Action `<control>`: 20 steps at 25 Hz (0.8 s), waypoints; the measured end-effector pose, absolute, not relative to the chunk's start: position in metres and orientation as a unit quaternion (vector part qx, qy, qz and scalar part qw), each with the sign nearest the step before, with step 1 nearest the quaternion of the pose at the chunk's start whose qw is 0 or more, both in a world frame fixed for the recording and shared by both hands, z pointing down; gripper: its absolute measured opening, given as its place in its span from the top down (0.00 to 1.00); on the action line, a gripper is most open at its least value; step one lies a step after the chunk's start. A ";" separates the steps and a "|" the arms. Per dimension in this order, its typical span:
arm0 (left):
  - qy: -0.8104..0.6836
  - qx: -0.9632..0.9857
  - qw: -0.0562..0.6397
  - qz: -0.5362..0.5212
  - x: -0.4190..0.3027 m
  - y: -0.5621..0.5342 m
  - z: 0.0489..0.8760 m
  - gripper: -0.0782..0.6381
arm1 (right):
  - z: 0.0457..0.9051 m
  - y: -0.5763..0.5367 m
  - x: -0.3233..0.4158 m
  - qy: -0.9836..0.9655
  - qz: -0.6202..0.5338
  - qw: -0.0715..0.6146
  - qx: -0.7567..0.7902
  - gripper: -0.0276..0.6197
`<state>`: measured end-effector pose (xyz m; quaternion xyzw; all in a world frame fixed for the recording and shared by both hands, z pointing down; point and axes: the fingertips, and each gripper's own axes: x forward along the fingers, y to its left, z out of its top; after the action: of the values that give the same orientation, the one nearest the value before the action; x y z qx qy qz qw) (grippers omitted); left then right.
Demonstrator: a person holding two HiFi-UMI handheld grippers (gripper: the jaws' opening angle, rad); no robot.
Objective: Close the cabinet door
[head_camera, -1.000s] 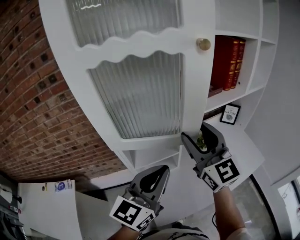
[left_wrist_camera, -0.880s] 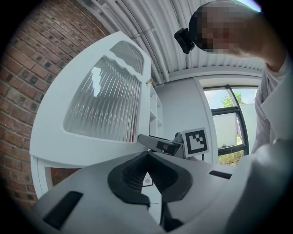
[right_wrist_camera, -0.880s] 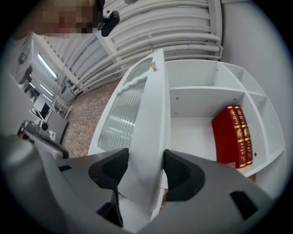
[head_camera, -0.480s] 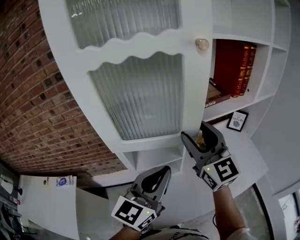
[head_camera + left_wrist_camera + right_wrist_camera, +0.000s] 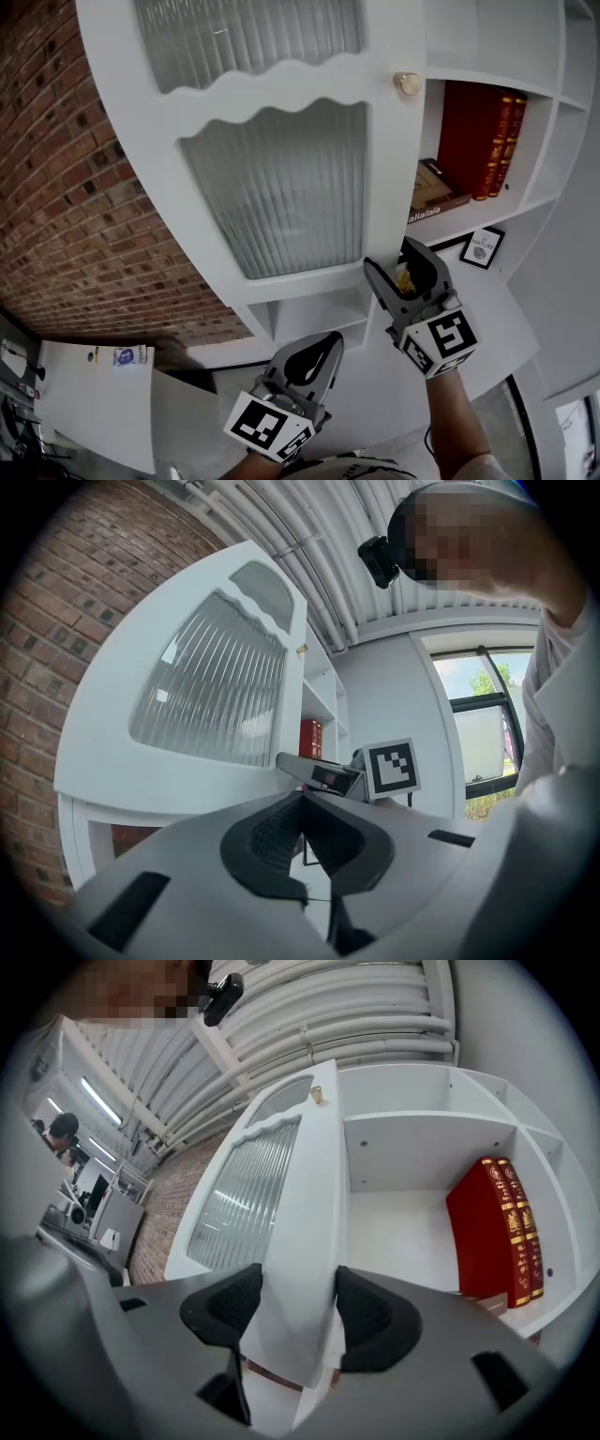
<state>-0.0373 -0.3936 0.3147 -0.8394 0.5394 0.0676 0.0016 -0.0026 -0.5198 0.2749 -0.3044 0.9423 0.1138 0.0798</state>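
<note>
The white cabinet door [image 5: 281, 187], with ribbed glass panes and a small brass knob [image 5: 407, 83], stands open in front of the shelves. My right gripper [image 5: 398, 272] is shut on the door's lower free edge, one pad on each face, as the right gripper view shows at the door [image 5: 291, 1241] and gripper [image 5: 295, 1312]. My left gripper [image 5: 323, 342] hangs lower and to the left, below the door, shut and holding nothing. In the left gripper view its jaws [image 5: 302, 841] meet, with the door [image 5: 206, 696] above them.
Red books [image 5: 492, 141] stand on the open shelf right of the door, with a flat book [image 5: 433, 192] lying beside them. A small framed picture [image 5: 481, 247] sits on the shelf below. A brick wall [image 5: 56, 216] runs along the left.
More of the shelf, the red books and the flat book now shows to the right of the door's edge. My right gripper has stayed on the door edge; the left has hardly moved.
</note>
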 end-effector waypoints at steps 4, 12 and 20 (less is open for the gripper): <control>0.543 -0.837 -0.001 0.066 -0.038 -0.395 0.316 0.88 | 0.274 -0.525 -0.006 0.944 0.110 0.081 -0.301 0.58; 0.553 -0.830 -0.001 0.065 -0.044 -0.394 0.317 0.88 | 0.275 -0.537 -0.012 0.941 0.115 0.083 -0.308 0.57; 0.563 -0.824 -0.004 0.066 -0.052 -0.394 0.319 0.88 | 0.275 -0.539 -0.014 0.941 0.111 0.092 -0.307 0.57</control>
<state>-0.0525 -0.3944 0.3190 -0.8242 0.5625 0.0657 -0.0036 -0.0141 -0.5395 0.2751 -0.3071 0.9407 0.1113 0.0918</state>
